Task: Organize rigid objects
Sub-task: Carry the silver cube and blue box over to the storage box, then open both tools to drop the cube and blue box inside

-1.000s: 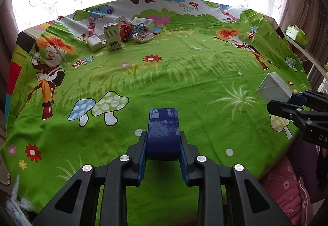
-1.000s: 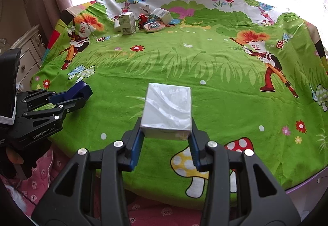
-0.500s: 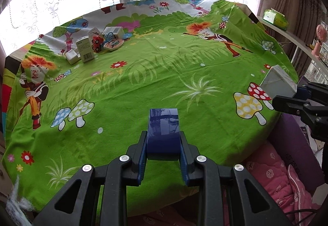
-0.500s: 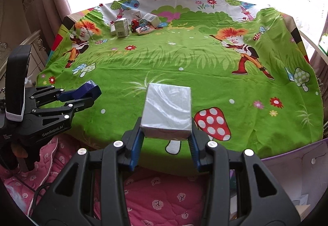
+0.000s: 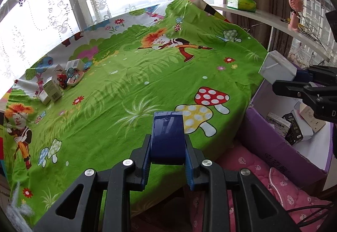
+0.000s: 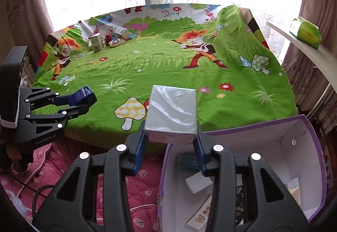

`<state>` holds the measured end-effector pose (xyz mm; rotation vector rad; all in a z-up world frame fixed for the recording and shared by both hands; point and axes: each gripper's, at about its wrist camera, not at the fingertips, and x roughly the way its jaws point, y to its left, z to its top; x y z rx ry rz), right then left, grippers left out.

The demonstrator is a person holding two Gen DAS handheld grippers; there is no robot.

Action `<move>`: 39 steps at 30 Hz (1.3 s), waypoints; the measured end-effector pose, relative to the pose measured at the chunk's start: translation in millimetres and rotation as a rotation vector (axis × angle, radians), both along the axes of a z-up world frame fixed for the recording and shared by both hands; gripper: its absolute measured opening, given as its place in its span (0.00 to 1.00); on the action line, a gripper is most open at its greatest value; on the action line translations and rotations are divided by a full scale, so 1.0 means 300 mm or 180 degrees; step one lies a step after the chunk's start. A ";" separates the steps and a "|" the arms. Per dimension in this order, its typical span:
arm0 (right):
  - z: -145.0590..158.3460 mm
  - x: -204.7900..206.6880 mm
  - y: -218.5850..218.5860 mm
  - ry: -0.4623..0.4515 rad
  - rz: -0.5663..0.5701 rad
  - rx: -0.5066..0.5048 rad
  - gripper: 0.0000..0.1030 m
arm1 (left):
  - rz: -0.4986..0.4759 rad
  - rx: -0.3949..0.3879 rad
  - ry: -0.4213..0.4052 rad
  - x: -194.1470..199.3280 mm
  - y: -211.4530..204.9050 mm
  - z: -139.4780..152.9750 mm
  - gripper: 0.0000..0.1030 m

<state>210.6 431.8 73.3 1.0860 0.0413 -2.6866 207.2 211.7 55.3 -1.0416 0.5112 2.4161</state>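
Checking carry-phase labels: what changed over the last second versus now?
Both grippers swung sideways off the green cartoon tablecloth toward the purple cardboard box, which has come into view. The right gripper now holds the silver foil-wrapped box over the box's edge; the left gripper, with the dark blue glossy block, trails over the table edge. Both grips unchanged; the far pile of small boxes is untouched.

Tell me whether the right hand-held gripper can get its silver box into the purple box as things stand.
Probably yes. The right hand-held gripper holds the silver box right at the purple box's open top, with nothing covering it. Small boxes already lie inside, but bare floor remains near the back wall.
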 end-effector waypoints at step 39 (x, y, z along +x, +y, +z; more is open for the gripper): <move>-0.052 0.143 0.517 -0.0267 -0.1374 0.0477 0.72 | -0.1373 0.0046 0.0086 0.198 0.565 0.006 0.69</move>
